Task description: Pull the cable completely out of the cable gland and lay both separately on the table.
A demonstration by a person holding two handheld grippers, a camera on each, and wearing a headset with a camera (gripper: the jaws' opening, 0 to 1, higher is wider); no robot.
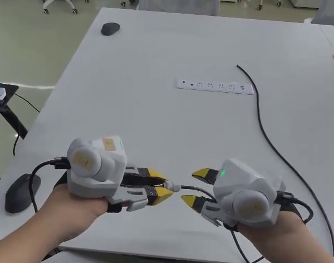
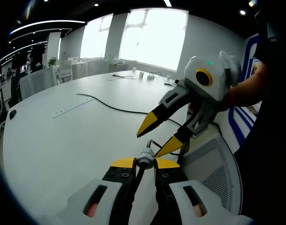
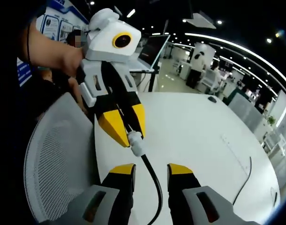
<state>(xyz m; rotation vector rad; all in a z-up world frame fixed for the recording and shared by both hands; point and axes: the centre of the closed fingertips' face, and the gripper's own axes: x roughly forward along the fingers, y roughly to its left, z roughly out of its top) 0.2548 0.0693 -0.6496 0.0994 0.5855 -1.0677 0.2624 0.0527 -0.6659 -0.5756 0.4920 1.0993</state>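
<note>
Left gripper point(image 1: 161, 187), white body with yellow-tipped black jaws, is pinched narrow on the small grey round cable gland point(image 1: 172, 188). It's held just above the white tabletop point(image 1: 156, 120), near the 6 o'clock edge. The thin black cable point(image 1: 197, 190) is seated in the cable gland and exits toward 3 o'clock. From there it runs through the gap of the right gripper point(image 1: 190, 187), whose jaws stand wide with no visible pinch on it. The 2 grippers face each other tip to tip, nearly touching. Long white power strip point(image 1: 213, 86) lies at 12 o'clock from them. A thicker black lead point(image 1: 265, 134) passes its 3 o'clock end and trails off toward 5 o'clock. 1 black mouse point(image 1: 110, 28) sits far out at 11 o'clock, and a 2nd black mouse point(image 1: 18, 193) is at 9 o'clock by the table's edge.
</note>
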